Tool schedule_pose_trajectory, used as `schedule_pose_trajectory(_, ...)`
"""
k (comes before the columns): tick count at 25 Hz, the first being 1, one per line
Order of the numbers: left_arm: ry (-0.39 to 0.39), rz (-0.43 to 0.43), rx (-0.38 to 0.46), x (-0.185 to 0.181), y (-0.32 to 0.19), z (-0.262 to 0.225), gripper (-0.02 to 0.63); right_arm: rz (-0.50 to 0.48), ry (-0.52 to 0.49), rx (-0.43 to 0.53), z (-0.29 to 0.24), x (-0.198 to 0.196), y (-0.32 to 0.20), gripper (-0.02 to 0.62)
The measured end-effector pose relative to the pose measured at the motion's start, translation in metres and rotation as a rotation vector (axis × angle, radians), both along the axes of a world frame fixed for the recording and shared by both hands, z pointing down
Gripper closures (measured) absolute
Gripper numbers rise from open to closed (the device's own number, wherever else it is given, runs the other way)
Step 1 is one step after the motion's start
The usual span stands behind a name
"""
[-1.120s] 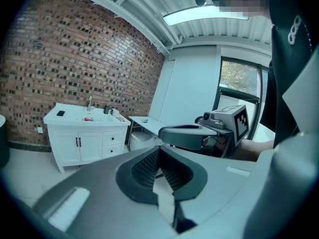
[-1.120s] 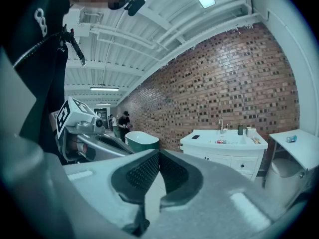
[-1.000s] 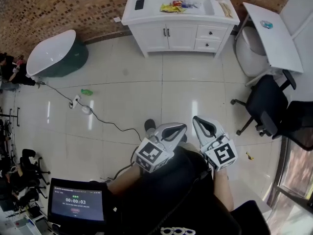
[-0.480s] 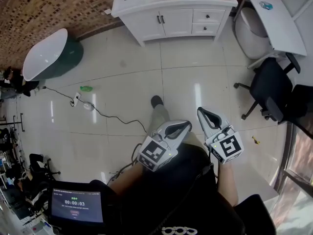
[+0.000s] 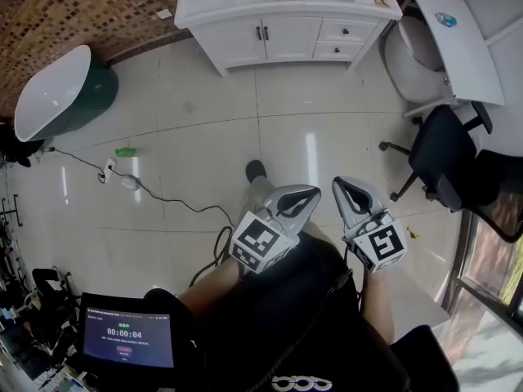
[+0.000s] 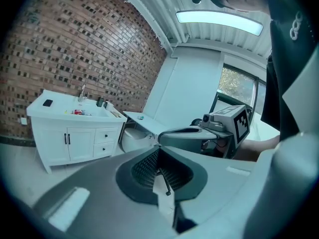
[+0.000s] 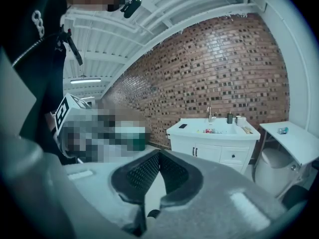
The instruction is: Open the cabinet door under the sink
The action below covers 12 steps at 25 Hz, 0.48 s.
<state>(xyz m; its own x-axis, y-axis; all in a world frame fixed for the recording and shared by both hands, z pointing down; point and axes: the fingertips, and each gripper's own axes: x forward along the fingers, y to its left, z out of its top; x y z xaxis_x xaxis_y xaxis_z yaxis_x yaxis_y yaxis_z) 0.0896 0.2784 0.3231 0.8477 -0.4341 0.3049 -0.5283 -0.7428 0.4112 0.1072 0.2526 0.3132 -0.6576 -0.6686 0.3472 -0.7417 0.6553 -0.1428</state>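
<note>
The white sink cabinet [image 5: 282, 23] stands against the brick wall at the far end of the tiled floor. Its two doors [image 5: 261, 39] with dark handles are closed, with small drawers [image 5: 343, 31] to their right. Both grippers are held near the person's waist, far from the cabinet. My left gripper [image 5: 309, 193] is shut with nothing in it, and my right gripper [image 5: 341, 184] is likewise shut and empty. The left gripper view has the cabinet [image 6: 70, 143] small at left beyond the left gripper [image 6: 159, 149]. The right gripper view has the cabinet [image 7: 204, 153] at right of centre beyond the right gripper [image 7: 159, 152].
A white-and-green bathtub [image 5: 53, 92] sits at left, with a cable [image 5: 163, 196] trailing across the floor. A toilet [image 5: 413, 60], a white table [image 5: 458, 39] and a black office chair [image 5: 445, 170] crowd the right side. A timer tablet [image 5: 127, 337] is at bottom left.
The view has moved closer to the cabinet, which now sits higher in the frame. A foot has stepped forward. Both grippers stay shut at waist level.
</note>
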Motion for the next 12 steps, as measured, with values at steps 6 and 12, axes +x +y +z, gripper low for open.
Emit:
schedule_pose_trajectory(6, 0.044, -0.045, -0.025, -0.055, -0.08, 0.002, 0.589, 0.038, 0.051, -0.031, 0.001, -0.034, -0.055, 0.604)
schedule_pose_trajectory(12, 0.02, -0.08, -0.056, -0.112, -0.141, 0.018, 0.589, 0.057, 0.078, -0.071, 0.003, -0.073, -0.096, 0.603)
